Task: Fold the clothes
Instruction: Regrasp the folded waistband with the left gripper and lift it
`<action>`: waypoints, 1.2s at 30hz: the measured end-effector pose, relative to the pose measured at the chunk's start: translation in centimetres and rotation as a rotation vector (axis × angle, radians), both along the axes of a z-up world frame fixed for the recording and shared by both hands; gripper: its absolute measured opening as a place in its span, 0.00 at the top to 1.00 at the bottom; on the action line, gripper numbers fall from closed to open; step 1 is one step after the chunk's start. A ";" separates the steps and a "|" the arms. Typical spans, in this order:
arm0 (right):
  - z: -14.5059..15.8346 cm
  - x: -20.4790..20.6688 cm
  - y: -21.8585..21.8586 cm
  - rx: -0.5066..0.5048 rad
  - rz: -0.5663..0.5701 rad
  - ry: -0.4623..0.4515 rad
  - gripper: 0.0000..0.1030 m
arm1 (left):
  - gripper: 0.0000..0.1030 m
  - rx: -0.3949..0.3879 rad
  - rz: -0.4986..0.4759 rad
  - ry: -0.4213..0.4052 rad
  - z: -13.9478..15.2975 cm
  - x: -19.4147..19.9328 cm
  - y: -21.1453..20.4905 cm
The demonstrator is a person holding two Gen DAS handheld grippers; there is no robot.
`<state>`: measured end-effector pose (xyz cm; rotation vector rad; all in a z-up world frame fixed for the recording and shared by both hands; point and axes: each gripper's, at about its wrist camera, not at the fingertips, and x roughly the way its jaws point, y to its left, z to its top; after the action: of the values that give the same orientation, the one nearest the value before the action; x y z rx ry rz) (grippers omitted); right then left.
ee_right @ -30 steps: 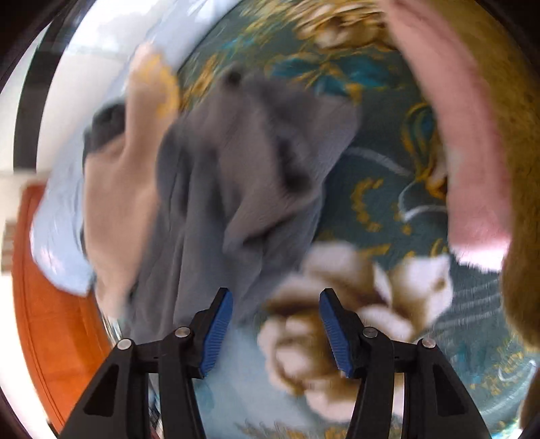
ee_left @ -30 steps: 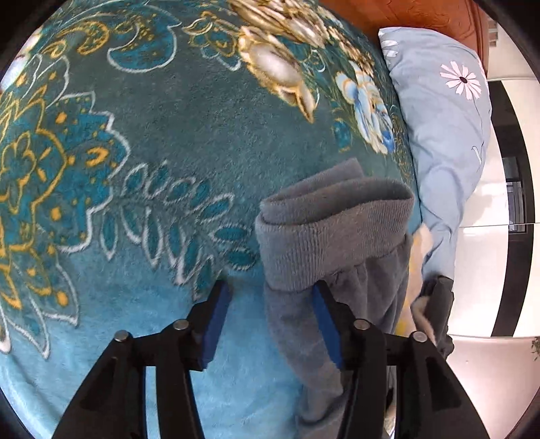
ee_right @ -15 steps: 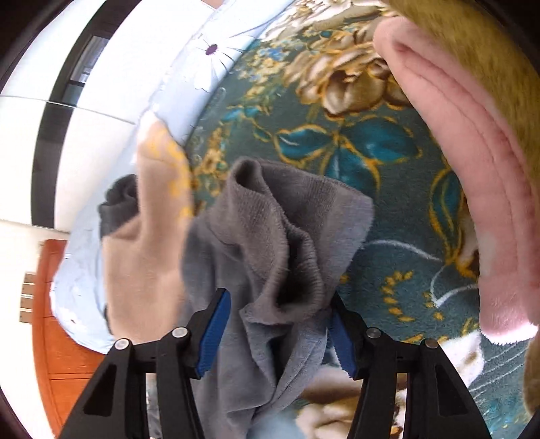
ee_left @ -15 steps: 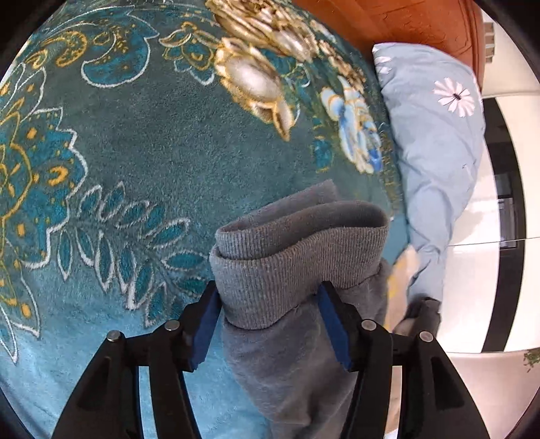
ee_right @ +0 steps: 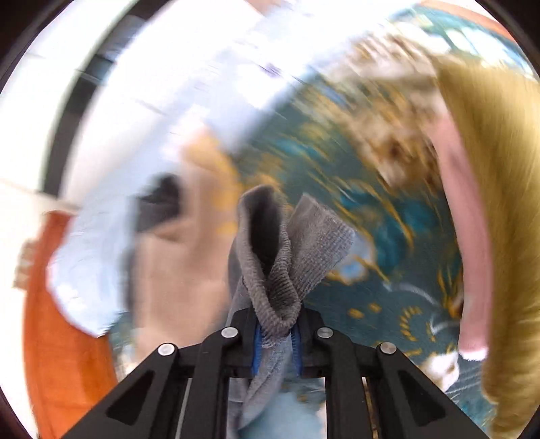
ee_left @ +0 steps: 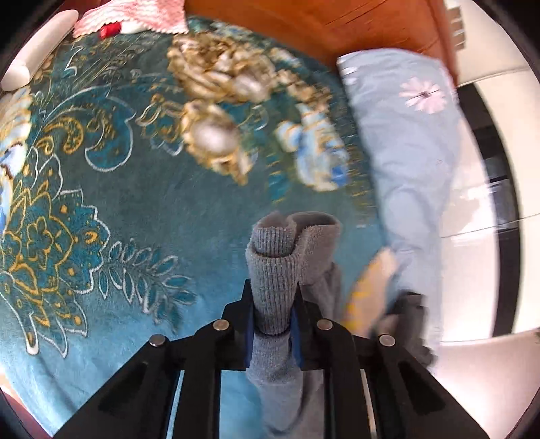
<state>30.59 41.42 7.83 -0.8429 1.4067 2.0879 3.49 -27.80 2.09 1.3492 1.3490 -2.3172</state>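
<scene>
Both wrist views tilt down (close) — sharing the teal blanket [ee_left: 141,189].

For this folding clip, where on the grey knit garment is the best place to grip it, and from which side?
Best at the ribbed cuff ends of the grey garment, coming from above and behind the edge. The ribbing is thick, bunches into a firm roll and marks the corners for folding. The left gripper and right gripper are both closing on such ribbed edges, cloth pinched between the blue pads.

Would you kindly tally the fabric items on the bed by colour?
Grey garment: 1
Light blue pillow: 1
Teal floral blanket: 1
Pink cloth: 1
Beige garment: 1
Golden-tan plush fabric: 1
Total: 6
</scene>
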 end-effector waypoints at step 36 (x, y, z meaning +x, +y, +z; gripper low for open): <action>-10.1 -10.7 -9.7 -0.186 0.135 -0.293 0.49 | 0.65 0.032 -0.142 -0.348 -6.3 -3.4 8.1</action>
<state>19.87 31.75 -2.24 -1.2941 1.4301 1.8522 0.07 -19.73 -4.20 1.8092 1.2187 -2.0182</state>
